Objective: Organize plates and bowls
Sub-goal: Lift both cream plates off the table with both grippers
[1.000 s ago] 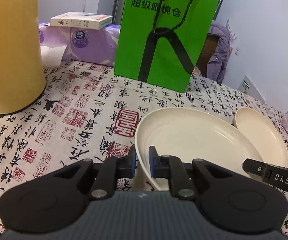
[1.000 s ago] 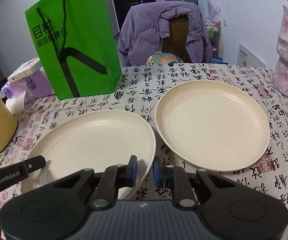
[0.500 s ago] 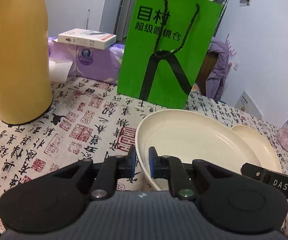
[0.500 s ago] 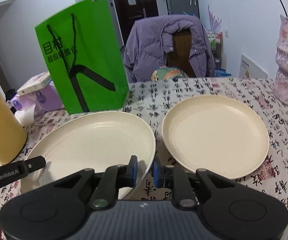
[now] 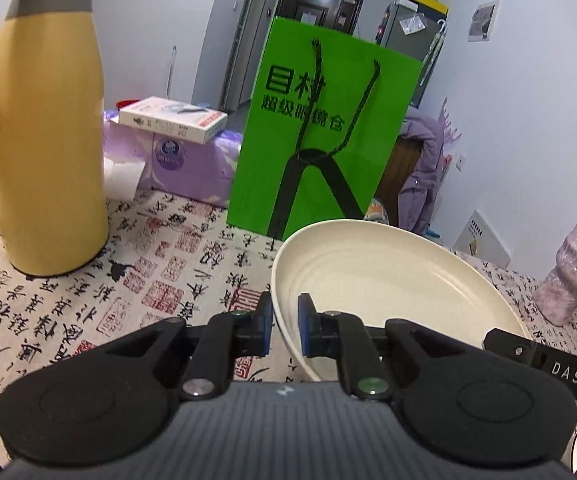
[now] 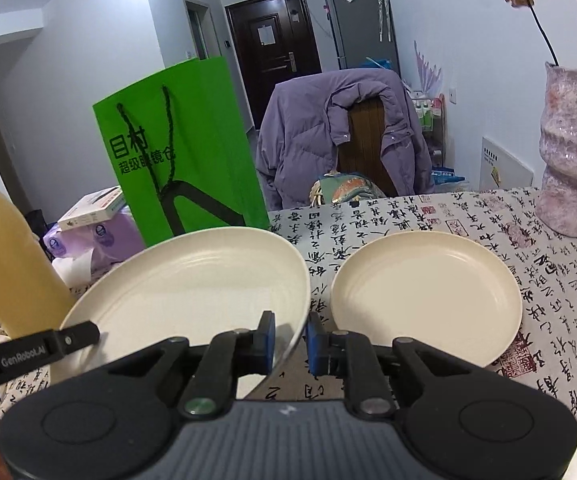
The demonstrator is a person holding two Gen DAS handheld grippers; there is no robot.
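A large cream plate (image 5: 388, 280) hangs tilted above the calligraphy-print tablecloth, held by both grippers. My left gripper (image 5: 284, 324) is shut on its left rim, blue pads on either side of the edge. At the opposite rim of the same plate (image 6: 192, 284), my right gripper (image 6: 290, 340) is shut too. One finger of the right gripper (image 5: 544, 360) shows at the lower right of the left wrist view. A second cream plate (image 6: 428, 288) lies flat on the table to the right of the held one; in the left wrist view it is hidden.
A tall yellow thermos jug (image 5: 44, 152) stands at the left. A green paper bag (image 5: 320, 140) stands behind the plate, with purple tissue packs (image 5: 184, 164) and a white box beside it. A pink vase (image 6: 572, 152) is at the right; a chair with a purple jacket (image 6: 340, 140) is beyond the table.
Both grippers have risen together with the large plate between them, lifting it off the table. Both views now look more level, showing more of the room.
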